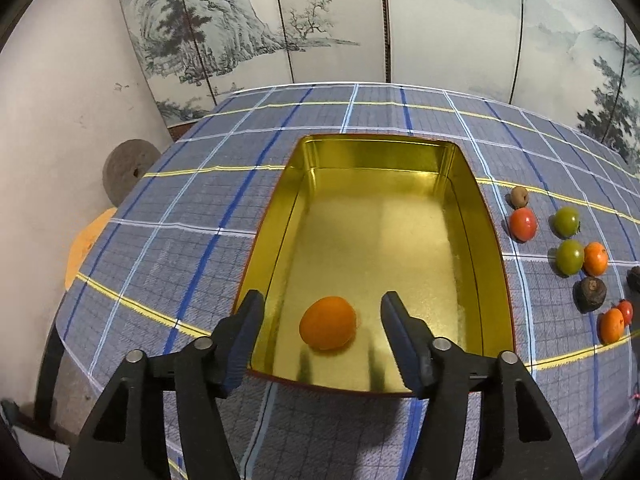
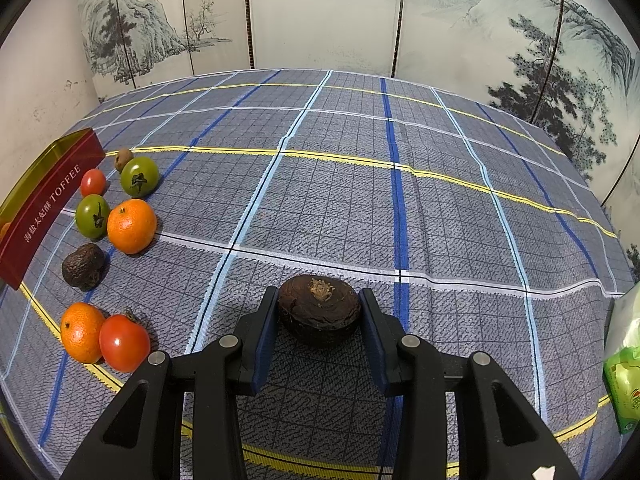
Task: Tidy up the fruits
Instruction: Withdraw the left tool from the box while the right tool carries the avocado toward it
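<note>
Your left gripper (image 1: 322,310) hangs with its jaws wide apart over the near end of the gold tin (image 1: 494,216), and nothing is between the pads. The mandarin (image 1: 328,322) lies loose on the tin's floor, straight ahead of the fingers and just below them, clear of both. That one looks delivered.

Now your right gripper (image 2: 320,312): the pads are pressed against the flanks of a dark, wrinkled fruit (image 2: 319,307), clamped on it, dried stem scar facing up. Its long axis runs across the jaws, from one pad to the other, so you are gripping it end to end. It seems to rest on the cloth or barely above it; I can't tell which.

Here is what the next move turns on. From your right hand the tin shows only as a red wall lettered TOFFEE, far off to the left, with the other fruits in between. So the carry goes left, over the top of that cluster, and it wants lift before it travels.

In that cluster: a second mandarin (image 2: 131,225) touching a green tomato (image 2: 92,216), another green tomato (image 2: 139,176) behind, a small red tomato (image 2: 93,182), a little brown fruit (image 2: 123,159), another dark wrinkled one (image 2: 83,266), and nearest you a third mandarin (image 2: 81,332) against a red tomato (image 2: 124,342).

Under it all, a blue-grey checked tablecloth (image 2: 360,200) with yellow and blue lines. A green packet (image 2: 625,368) sits at the right edge. Behind stands a folding screen (image 2: 320,16) painted with misty mountains and pines.
</note>
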`<action>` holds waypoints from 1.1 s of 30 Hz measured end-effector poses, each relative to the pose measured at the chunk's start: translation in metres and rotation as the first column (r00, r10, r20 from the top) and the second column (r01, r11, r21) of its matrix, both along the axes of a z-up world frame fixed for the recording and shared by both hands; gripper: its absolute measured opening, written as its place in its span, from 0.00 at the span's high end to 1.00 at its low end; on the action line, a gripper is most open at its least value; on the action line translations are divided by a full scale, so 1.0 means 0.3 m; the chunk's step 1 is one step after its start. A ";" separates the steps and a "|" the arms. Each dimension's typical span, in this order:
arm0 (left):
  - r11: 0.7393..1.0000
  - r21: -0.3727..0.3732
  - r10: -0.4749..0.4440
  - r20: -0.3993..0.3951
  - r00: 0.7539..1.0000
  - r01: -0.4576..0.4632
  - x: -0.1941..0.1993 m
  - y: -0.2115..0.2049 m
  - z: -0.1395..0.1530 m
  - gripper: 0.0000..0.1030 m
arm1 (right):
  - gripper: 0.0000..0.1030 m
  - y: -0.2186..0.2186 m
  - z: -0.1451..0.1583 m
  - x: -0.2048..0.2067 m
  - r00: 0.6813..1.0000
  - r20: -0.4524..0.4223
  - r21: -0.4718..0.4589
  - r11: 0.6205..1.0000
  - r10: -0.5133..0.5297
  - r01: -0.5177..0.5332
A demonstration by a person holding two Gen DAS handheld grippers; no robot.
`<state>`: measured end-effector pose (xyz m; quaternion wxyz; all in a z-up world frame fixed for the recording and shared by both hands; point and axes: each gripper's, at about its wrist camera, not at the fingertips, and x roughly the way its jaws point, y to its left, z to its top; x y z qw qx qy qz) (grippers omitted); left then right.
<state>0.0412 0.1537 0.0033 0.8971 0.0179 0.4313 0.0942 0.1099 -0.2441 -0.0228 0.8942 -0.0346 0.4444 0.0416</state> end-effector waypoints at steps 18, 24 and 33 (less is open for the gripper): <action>0.999 -0.009 0.047 0.018 0.999 -0.047 -0.057 -0.006 -0.006 0.36 | 0.66 0.045 0.046 0.013 1.000 0.009 -0.006 1.000 -0.027 0.027; 0.998 -0.026 0.066 0.030 0.997 -0.066 -0.081 0.009 0.003 0.36 | 0.66 0.126 0.141 0.002 0.998 0.062 0.005 1.000 0.027 -0.028; 0.994 -0.043 0.102 0.045 0.994 -0.100 -0.113 0.049 0.026 0.31 | 0.66 0.384 0.250 -0.021 0.971 0.119 0.052 0.975 0.207 -0.215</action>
